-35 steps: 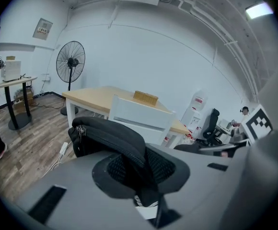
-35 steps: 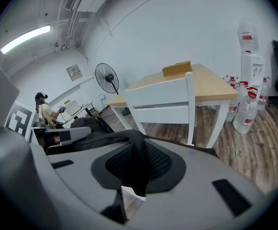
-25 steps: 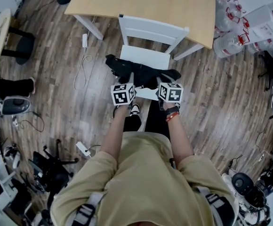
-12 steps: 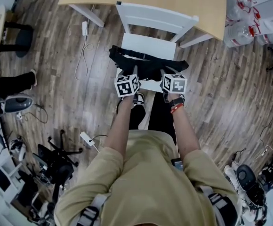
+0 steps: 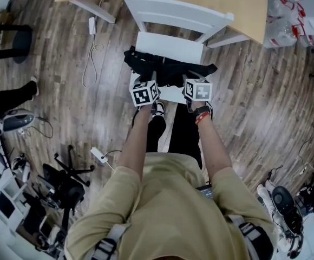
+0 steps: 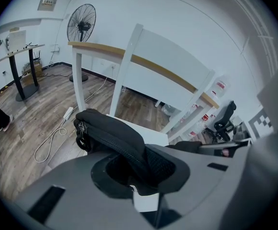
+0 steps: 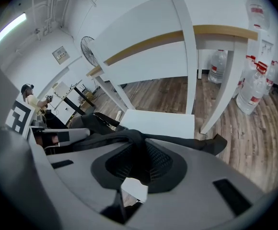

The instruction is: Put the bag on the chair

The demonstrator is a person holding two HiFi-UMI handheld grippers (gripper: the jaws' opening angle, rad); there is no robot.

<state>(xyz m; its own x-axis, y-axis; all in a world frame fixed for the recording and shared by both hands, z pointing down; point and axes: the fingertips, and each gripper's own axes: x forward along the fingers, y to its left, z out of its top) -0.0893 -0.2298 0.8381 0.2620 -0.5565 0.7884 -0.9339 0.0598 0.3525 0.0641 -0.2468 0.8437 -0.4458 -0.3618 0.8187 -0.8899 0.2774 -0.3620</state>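
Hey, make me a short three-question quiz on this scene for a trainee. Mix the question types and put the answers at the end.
1. True or false: the left gripper and the right gripper are both empty.
2. What is the black bag held over? A) the white chair's seat B) a sofa C) a cardboard box
3. Short answer: what stands beside the table, at the head view's upper right?
Key: 1 false, both are shut on the bag. 2 A. 3 water bottles.
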